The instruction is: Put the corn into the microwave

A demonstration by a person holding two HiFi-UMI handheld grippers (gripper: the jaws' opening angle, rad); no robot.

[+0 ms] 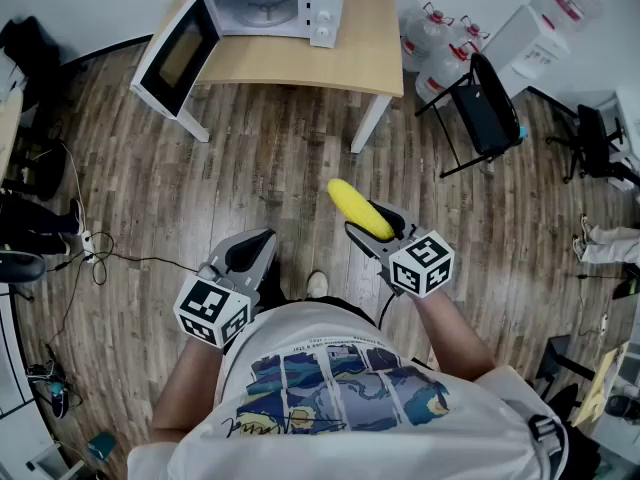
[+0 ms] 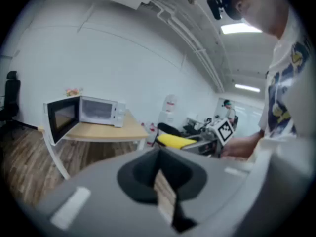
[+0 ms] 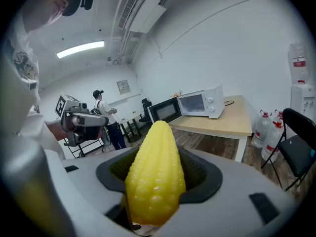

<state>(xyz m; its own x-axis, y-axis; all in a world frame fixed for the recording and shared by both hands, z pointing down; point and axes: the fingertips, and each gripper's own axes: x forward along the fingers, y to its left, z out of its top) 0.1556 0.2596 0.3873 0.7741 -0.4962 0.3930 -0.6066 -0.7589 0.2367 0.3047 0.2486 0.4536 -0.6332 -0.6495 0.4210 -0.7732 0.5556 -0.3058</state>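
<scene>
You are standing on a wood-plank floor (image 1: 260, 168), looking steeply down. Ahead of you a light wooden table (image 1: 300, 63) on white legs is carrying a white microwave (image 1: 270, 8). The microwave's door (image 1: 175, 58) is hanging wide open over the table's left edge, and the inside is showing.

To the right of the table a black folding chair (image 1: 485, 108) is standing. Several large water bottles (image 1: 435, 43) with red caps are sitting behind it, against the wall.

You are holding 2 grippers low in front of your body, both tipping a little downward and well apart from the table. The left gripper (image 1: 252, 251) is sitting at your left. In the left gripper view its jaws are lying pressed together, with nothing between them (image 2: 163, 191). The microwave (image 2: 94, 111) is showing in the distance at that view's left.

The right gripper (image 1: 372, 230) is reaching slightly further forward than the left one. Its jaws are pinching the thick end of the corn (image 1: 358, 208). The yellow cob is sticking out past the fingertips and pointing up and left in the head view, toward the table. In the right gripper view the corn (image 3: 154, 177) is filling the gap between the jaws. The open microwave (image 3: 197, 102) is showing beyond its tip.
</scene>
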